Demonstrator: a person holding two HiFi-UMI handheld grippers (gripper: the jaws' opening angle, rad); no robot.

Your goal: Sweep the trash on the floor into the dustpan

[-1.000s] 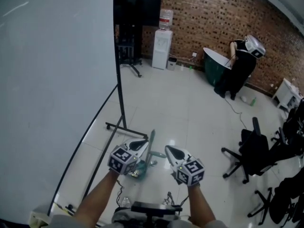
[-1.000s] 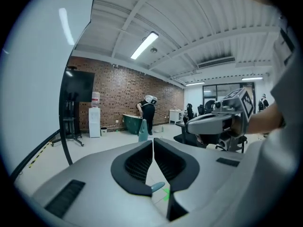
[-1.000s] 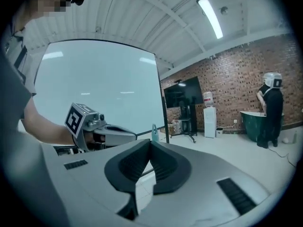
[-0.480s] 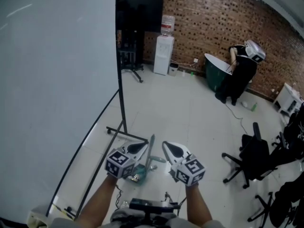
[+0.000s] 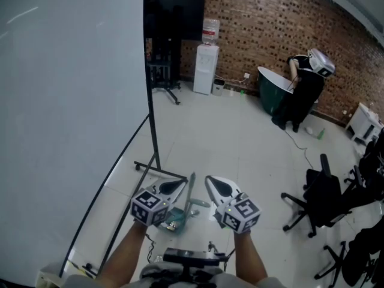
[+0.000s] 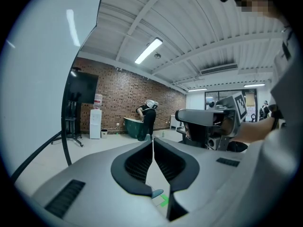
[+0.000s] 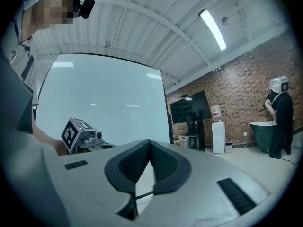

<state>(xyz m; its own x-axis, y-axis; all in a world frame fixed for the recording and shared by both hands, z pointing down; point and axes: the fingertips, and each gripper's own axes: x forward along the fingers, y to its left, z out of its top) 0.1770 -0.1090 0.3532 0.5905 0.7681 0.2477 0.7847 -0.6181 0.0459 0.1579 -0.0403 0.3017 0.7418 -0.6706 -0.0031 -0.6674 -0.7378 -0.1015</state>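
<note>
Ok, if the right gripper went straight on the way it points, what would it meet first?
Likely the large white panel, near its right edge; nothing nearer shows in line, though depth is unclear.

White-shelled left gripper (image 5: 183, 180) and right gripper (image 5: 207, 179), black ribbed pads (image 6: 137, 162), black-and-white square-marker cubes (image 5: 149, 206)

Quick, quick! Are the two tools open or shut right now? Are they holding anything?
Left tool: shut, nothing between its jaws.
Right tool: shut, nothing between its jaws.
</note>
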